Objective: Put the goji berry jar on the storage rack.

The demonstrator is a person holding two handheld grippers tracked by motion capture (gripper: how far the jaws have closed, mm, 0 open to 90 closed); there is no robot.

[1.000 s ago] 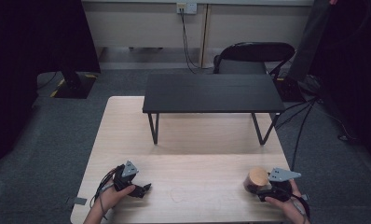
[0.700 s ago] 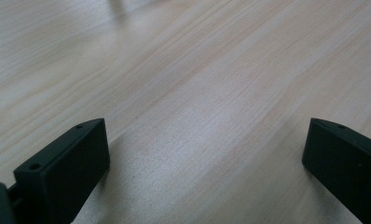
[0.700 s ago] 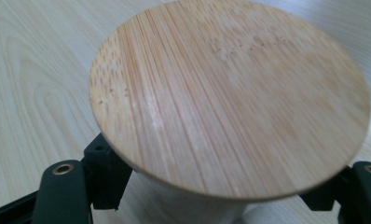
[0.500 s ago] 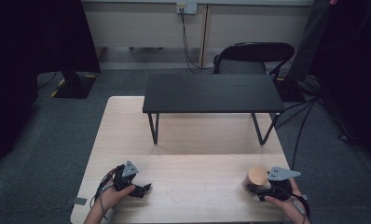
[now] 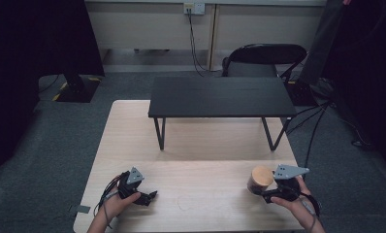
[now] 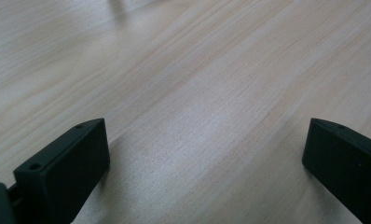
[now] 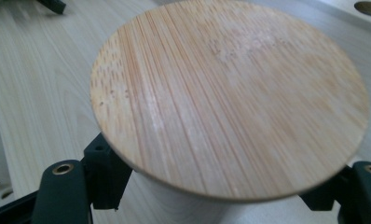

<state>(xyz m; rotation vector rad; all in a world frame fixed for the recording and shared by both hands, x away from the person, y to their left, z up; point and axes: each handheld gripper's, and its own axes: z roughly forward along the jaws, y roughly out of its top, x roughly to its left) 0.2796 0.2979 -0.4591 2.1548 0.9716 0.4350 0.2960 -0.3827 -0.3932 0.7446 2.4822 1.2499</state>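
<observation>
right gripper (image 5: 267, 193) clasping jar (image 5: 259, 179) near table edge (image 5: 191, 229)

The left tongs (image 5: 150, 196) are lying low at the near left, jaws spread wide apart. The right tongs (image 5: 263, 190), held by the right hand (image 5: 290, 200), are pointing left, jaws clamping something round.

The right tool (image 5: 265, 190), clamped on the lidded jar (image 5: 259, 180), has crept slightly to the right along the surface (image 5: 201, 145) with its jar. The left tool (image 5: 145, 196) shows no shift.
</observation>
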